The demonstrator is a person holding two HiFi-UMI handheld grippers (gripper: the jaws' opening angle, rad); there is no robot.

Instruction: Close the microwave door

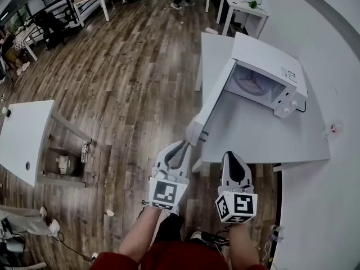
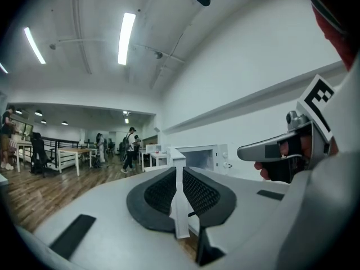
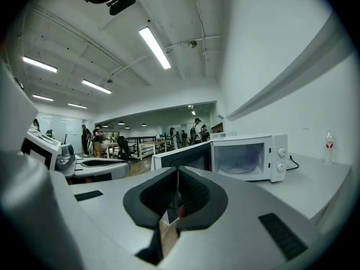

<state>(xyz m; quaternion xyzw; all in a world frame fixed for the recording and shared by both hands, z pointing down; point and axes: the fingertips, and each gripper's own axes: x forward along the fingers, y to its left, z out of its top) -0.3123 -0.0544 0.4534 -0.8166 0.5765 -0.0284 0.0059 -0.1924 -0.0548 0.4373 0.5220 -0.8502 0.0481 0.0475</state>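
microwave door (image 1: pixel 211 103) is hanging wide open, so the closing is all ahead. left gripper (image 1: pixel 183 146) and right gripper (image 1: pixel 231 156) are hovering nearby, jaws pressed together, empty.

white tables (image 1: pixel 22 134) stand on a wood-plank floor (image 1: pixel 129 77) under long ceiling lights (image 2: pixel 126 37).

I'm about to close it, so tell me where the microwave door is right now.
In the head view the microwave door stands open at centre-right, swung out from the microwave along the white table's left edge, just ahead of the left gripper.
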